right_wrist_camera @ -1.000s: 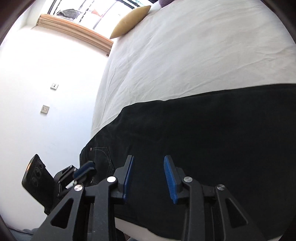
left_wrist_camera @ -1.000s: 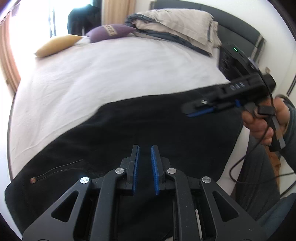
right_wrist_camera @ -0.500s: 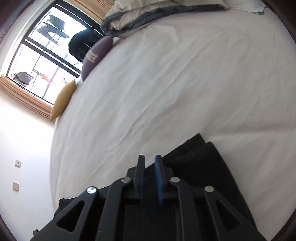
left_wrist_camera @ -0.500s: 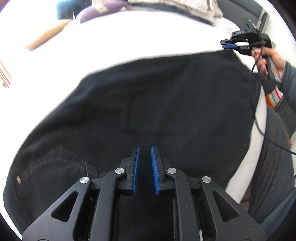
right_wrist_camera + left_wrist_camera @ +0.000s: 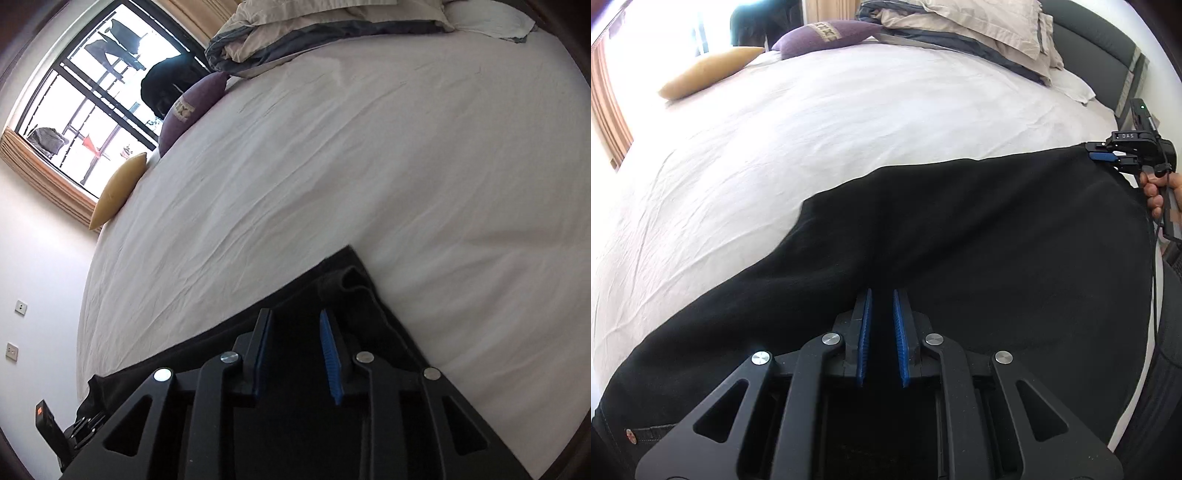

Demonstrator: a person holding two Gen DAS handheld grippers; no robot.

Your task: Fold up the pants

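Black pants [image 5: 979, 236] lie flat across the near edge of a white bed [image 5: 849, 122], waistband with a rivet at the lower left. My left gripper [image 5: 881, 295] is above the waist end; its jaws stand a narrow gap apart with nothing between them. My right gripper [image 5: 295, 317] is open over the leg hem [image 5: 347, 280], whose end is slightly bunched. In the left wrist view the right gripper [image 5: 1104, 157] sits at the far right corner of the pants.
A yellow cushion [image 5: 705, 72], a purple cushion [image 5: 827, 35] and a folded duvet [image 5: 964, 26] lie at the bed's far side. A dark headboard [image 5: 1100, 48] is at right. A window [image 5: 81, 96] is beyond the bed.
My right gripper moved along the pants to the hem, shut for a moment, and has opened there. My left gripper shifted over the waist end, jaws unchanged.
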